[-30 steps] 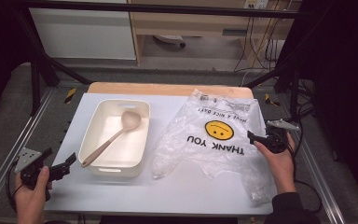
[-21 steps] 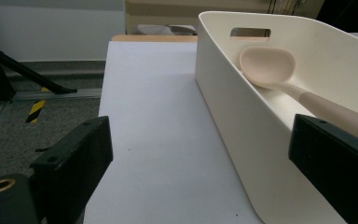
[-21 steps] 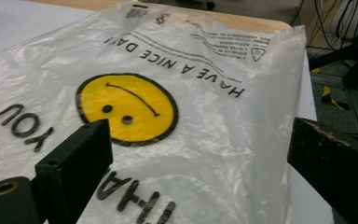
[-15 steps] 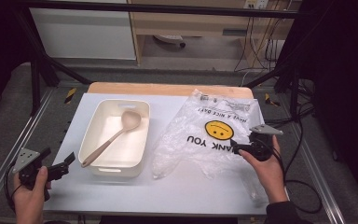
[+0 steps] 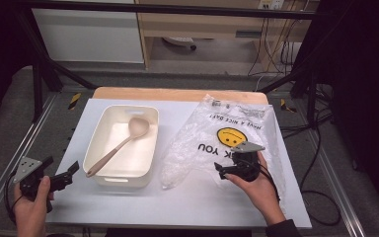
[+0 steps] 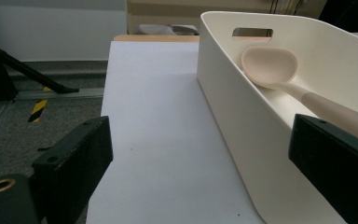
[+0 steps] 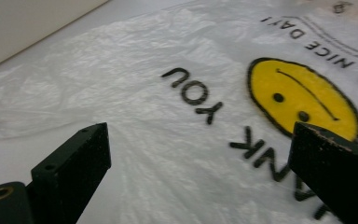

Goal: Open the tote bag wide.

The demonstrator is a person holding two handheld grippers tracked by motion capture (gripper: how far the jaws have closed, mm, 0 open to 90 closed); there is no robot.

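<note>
Two grippers are seen beside the white tub [image 5: 123, 148], which holds a wooden spoon [image 5: 121, 143]. The right gripper [image 5: 220, 170] has been carried leftward over the plastic bag [image 5: 217, 143], right of the tub; its jaws have just been opening and stand wide, empty, suggesting a grasp being prepared. "THANK YOU" and "HAVE A NICE DAY" are printed around a smiley. The left gripper [image 5: 74, 170] gapes empty, left of the tub.

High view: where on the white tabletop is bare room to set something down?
Free: the strip left of the cream rectangular plastic bin, and the front edge of the white tabletop. Crowded: the right half, under the crinkled clear smiley-face plastic bag.
</note>
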